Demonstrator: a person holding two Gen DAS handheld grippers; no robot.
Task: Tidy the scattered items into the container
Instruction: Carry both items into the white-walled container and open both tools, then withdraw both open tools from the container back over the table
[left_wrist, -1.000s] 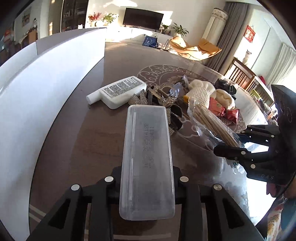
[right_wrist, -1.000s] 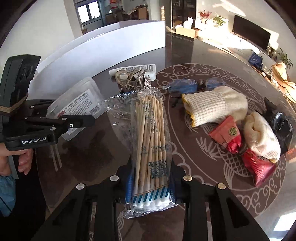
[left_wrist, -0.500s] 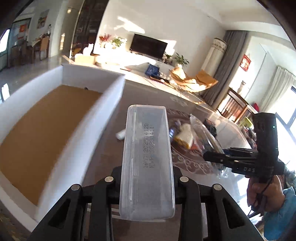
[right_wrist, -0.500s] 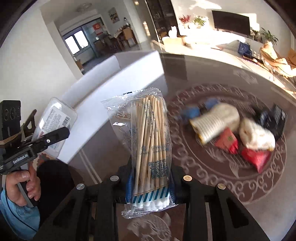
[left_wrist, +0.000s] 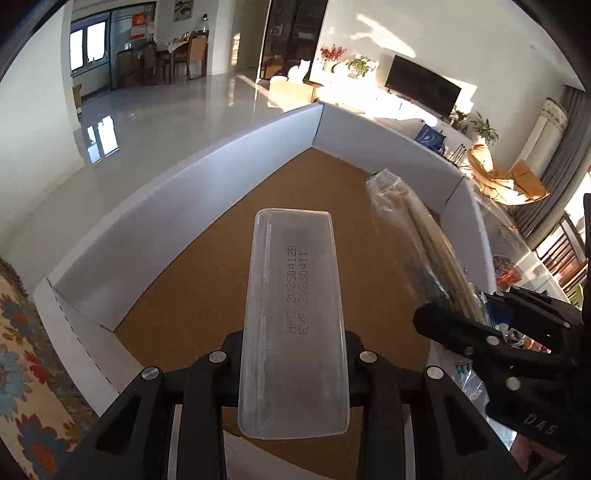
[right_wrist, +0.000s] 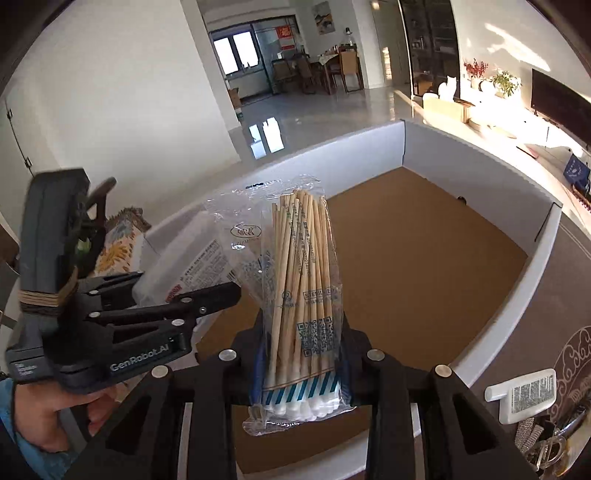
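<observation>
My left gripper is shut on a clear plastic case with printed date codes and holds it above the white box with a brown cardboard floor. My right gripper is shut on a clear bag of wooden cotton swabs and also holds it over the box. The right gripper and its bag show at the right of the left wrist view. The left gripper with the case shows at the left of the right wrist view.
A white bottle with a barcode and metal clips lie on the dark table right of the box. A floral cloth lies left of the box. The box floor shows nothing lying on it.
Both grippers have swung left from the cluttered table to above the white box, each still holding its item. The two grippers are now closer together.
</observation>
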